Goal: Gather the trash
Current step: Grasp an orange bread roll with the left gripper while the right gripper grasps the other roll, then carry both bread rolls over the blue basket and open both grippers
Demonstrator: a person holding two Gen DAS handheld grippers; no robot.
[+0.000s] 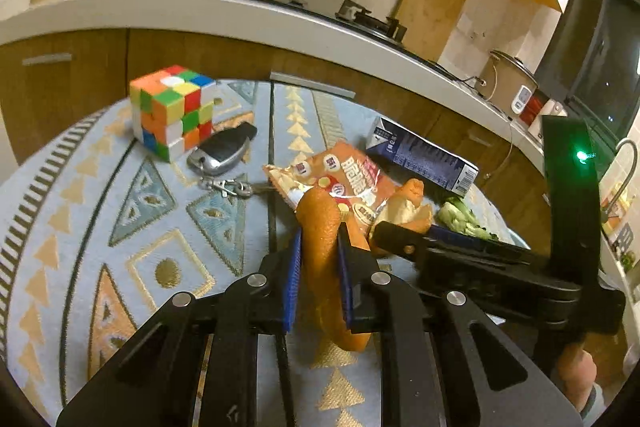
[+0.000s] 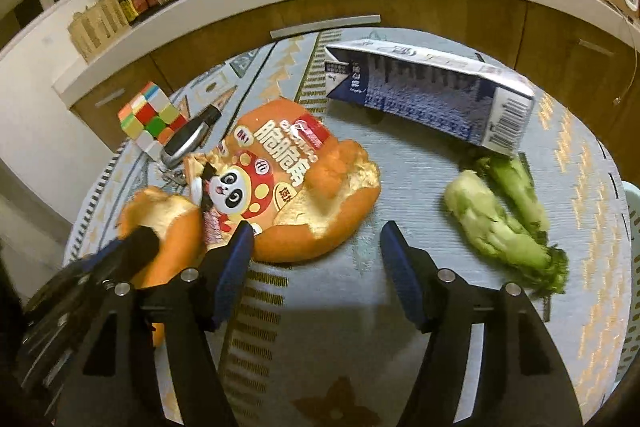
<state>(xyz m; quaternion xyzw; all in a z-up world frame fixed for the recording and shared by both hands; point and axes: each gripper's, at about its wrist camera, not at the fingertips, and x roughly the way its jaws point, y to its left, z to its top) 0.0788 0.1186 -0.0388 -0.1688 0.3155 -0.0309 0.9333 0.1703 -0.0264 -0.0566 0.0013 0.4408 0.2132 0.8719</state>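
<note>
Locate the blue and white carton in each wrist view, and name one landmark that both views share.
Left wrist view: the blue and white carton lies right of centre, behind the snack wrapper.
Right wrist view: the carton lies upper right, above the green vegetable stalks.
Shared landmark: the Rubik's cube.

Both wrist views are lit by warm, yellowish indoor light, moderately bright on the table and dimmer toward the far kitchen. Strong fisheye distortion bends the white counter edge (image 1: 280, 15) into an arc, and black vignette fills every corner. In the right wrist view the greens (image 2: 504, 223) at the right and the tablecloth (image 2: 420, 167) around them smear with motion blur, while a soft shadow lies on the cloth near the fingers. In the left wrist view a green indicator light (image 1: 580, 155) glows at the right, and the dark window (image 1: 600, 67) beyond shows small reflected specks
</note>
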